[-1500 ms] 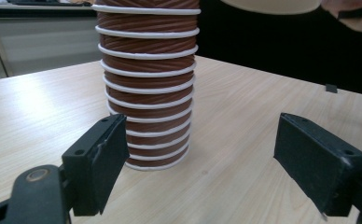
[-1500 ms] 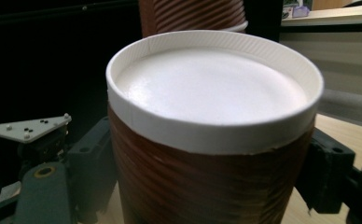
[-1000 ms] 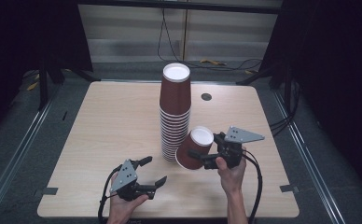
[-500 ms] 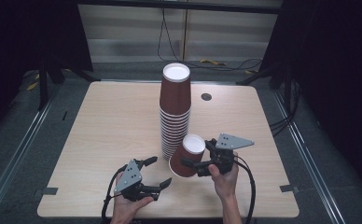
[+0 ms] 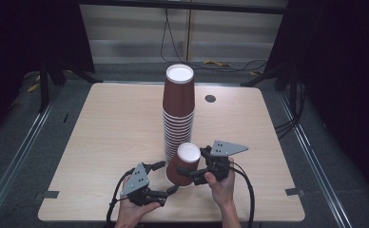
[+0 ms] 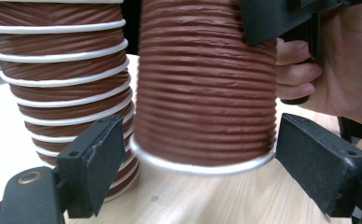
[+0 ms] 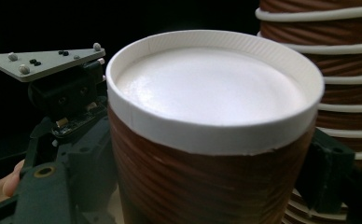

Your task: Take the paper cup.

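Right tool, held in the hand at the lower middle of the high view, pinches a single upside-down brown cup at its side, one jaw pressed on each flank of the ribbed wall; the right gripper view shows the cup's white bottom filling the middle of the frame between those jaws. Whether the cup's rim rests on the surface or hangs just above it I cannot tell.

Largest on the surface is the tall stack of brown cups, also upside down, standing at the centre of the high view with its white top at the upper middle. The single cup sits just below and a little right of the stack's foot in that view, close beside it; in the left gripper view the stack fills the left side and the single cup the middle.

Left tool, in the hand at the lower left of centre in the high view, points toward the single cup with its jaws spread. In the left gripper view its two black jaws stand either side of the cup's white rim, neither pad pressing on it. Those jaws have just been opening, with the cup's lower edge between them.

A small dark round mark lies on the surface up and right of the stack.
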Available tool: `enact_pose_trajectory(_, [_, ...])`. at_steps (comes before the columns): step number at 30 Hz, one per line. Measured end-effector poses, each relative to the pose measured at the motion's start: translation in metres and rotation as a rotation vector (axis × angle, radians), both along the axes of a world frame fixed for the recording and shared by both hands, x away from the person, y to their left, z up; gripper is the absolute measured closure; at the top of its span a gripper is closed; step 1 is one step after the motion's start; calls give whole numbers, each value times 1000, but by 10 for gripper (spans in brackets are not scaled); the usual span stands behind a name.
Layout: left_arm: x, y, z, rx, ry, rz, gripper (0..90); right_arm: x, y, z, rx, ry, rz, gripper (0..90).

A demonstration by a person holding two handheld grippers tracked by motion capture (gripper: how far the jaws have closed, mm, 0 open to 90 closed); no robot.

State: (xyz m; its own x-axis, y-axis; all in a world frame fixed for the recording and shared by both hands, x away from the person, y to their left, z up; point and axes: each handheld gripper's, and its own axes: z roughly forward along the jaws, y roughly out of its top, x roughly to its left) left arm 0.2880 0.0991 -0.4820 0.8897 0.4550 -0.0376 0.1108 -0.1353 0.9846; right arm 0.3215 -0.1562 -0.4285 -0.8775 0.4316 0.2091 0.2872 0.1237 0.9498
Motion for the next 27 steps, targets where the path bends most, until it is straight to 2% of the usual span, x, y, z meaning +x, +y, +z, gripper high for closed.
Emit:
enact_pose_trajectory(4, [0,-3,-1,10,-2,5,152,0,5,-2,-6,2,11,201])
enact_pose_trajectory(10, [1,-6,-4,-1,2,-1,120,-1,6,-6,6,13,12,201])
enact_pose_trajectory(21, [5,-13,-6,2,26,8,69,-4,15,-12,21,14,37,201])
enact_pose_trajectory(27, [7,-14,-5,-27,41,11,62,-4,22,-14,30,11,62,201])
